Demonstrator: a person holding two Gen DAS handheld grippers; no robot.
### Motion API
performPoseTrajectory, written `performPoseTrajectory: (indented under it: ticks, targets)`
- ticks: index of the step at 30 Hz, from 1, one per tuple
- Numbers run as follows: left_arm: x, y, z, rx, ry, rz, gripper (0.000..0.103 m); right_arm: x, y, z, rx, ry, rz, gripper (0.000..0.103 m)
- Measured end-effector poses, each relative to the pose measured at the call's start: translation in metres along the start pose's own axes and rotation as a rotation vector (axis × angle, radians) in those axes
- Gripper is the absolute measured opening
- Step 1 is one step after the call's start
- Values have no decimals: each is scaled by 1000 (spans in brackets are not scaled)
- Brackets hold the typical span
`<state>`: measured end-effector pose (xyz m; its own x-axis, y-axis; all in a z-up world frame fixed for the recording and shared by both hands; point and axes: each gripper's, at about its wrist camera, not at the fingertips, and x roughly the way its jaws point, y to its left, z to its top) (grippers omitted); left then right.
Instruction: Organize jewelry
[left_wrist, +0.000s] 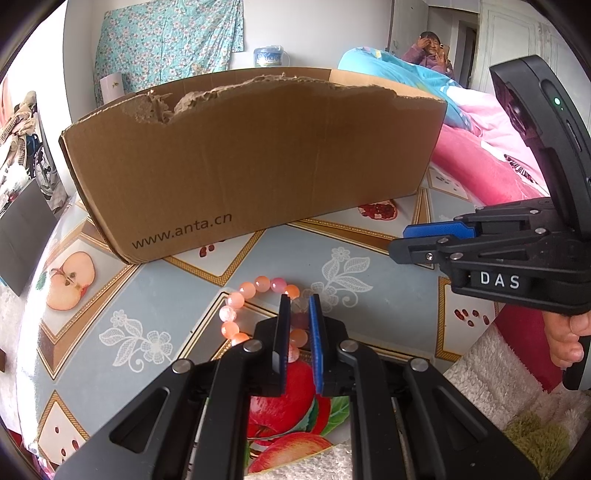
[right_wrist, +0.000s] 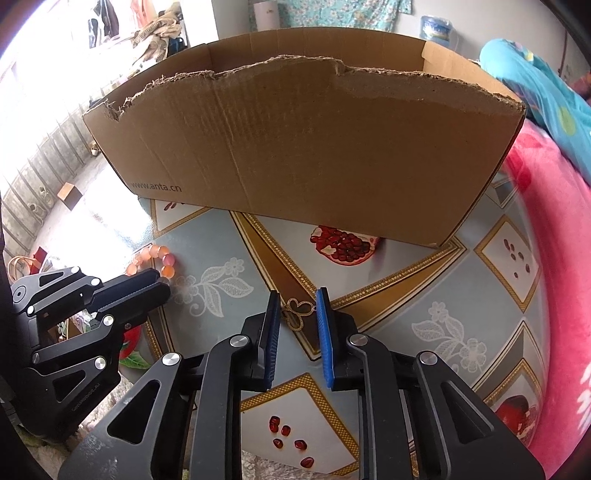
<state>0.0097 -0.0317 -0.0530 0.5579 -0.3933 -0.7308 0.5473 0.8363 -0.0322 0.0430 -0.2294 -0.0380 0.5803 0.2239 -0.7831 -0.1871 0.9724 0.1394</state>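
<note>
My left gripper (left_wrist: 299, 306) pinches the pink-orange bead bracelet (left_wrist: 236, 301) — right gripper (right_wrist: 297, 301) slightly open around the gold butterfly-shaped pendant (right_wrist: 296, 312), near the torn cardboard box (right_wrist: 306, 147).

Table (right_wrist: 424, 295): covered in a glossy patterned cloth, pale blue-grey panels with white lace-style flowers, gold-bordered diamonds, printed apples and pomegranates.

Lying on it:
- Open brown corrugated cardboard box (right_wrist: 303, 147), torn along its near top edge, web address printed low on the front wall; stands toward the far side.
- Bracelet of round pink and orange beads (left_wrist: 243, 306), near the box's front.
- Small gold-coloured openwork brooch or pendant (right_wrist: 297, 312), flat on the cloth, well apart from the bracelet.
</note>
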Motion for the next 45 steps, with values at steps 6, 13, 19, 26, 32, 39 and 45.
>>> performPoseTrajectory:
  ticks: [6,13,19,26,32,39,45]
  targets:
    - [-4,4,0,5,-19,0,9,-4,-20,7,61,4,72,17]
    - [-43,19,14,-25,-137,16,9,-62,-35,18,38,-111,146,17]
    - [-92,40,45,-92,-259,-66,9,-114,-39,50,-7,-263,190,17]
    - [-138,49,91,-103,-384,-177,9,-119,-48,94,-37,-360,237,17]
    - [-134,59,136,-112,-388,-200,9,-102,-64,122,-45,-315,294,17]
    - [-94,73,157,-155,-316,-150,9,-49,-70,155,-169,-75,266,17]
    - [-50,82,159,-203,-221,-151,9,3,-58,153,-346,135,200,17]
